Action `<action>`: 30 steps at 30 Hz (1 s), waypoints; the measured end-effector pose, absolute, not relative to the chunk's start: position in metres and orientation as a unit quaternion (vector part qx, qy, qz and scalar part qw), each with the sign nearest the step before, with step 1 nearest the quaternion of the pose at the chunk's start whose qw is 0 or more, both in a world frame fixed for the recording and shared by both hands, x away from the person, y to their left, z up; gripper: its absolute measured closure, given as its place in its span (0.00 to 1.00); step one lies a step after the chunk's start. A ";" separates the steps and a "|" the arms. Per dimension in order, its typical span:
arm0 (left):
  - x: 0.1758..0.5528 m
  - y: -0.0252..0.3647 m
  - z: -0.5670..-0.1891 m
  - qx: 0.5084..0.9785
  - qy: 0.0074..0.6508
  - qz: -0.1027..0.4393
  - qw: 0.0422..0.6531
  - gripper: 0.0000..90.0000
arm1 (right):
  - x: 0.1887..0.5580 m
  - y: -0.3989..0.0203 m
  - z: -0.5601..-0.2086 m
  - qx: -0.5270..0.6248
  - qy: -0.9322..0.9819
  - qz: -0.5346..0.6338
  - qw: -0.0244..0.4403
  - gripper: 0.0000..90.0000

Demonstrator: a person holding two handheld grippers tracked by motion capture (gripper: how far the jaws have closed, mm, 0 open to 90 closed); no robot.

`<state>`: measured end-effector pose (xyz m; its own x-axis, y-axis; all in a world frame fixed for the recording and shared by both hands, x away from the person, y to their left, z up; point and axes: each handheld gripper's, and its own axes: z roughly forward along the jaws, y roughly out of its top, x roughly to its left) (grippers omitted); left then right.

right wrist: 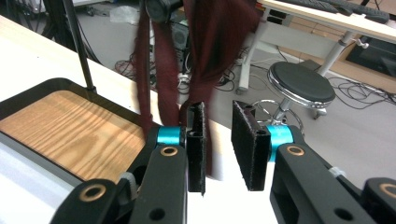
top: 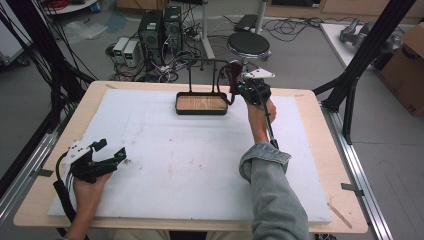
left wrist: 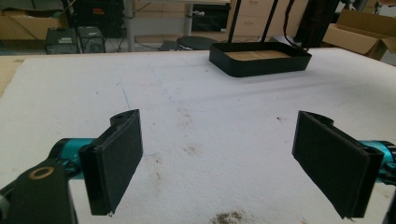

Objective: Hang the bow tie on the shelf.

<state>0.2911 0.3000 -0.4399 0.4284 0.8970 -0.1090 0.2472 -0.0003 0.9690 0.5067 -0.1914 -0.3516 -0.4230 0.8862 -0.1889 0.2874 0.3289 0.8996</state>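
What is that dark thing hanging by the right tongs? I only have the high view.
Observer: The right gripper view shows a dark red cloth, hanging in strips from the rack.
Operator: Is it clamped?
Observer: No. The right tongs stand slightly apart; one strip lies along one pad, with a gap beside it.
Operator: And the other hand?
Observer: The left gripper view shows the left tongs wide open over the white mat, nothing between them.

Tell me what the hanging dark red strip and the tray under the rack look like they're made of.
Dark red strip: probably woven fabric, matte; it drapes in soft folds from the rack's bar. Tray: black rim, likely painted metal or plastic, smooth; its floor shows light wood grain, wood or a wood-look laminate.
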 end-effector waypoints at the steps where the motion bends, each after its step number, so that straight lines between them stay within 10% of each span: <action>1: 0.291 0.300 -0.440 0.642 0.446 0.296 0.549 0.18 | 0.506 -0.191 -0.351 0.402 0.732 0.419 0.356 0.83; 30: 0.293 0.298 -0.440 0.643 0.445 0.298 0.547 0.18 | 0.458 -0.218 -0.293 0.393 0.683 0.501 0.358 0.34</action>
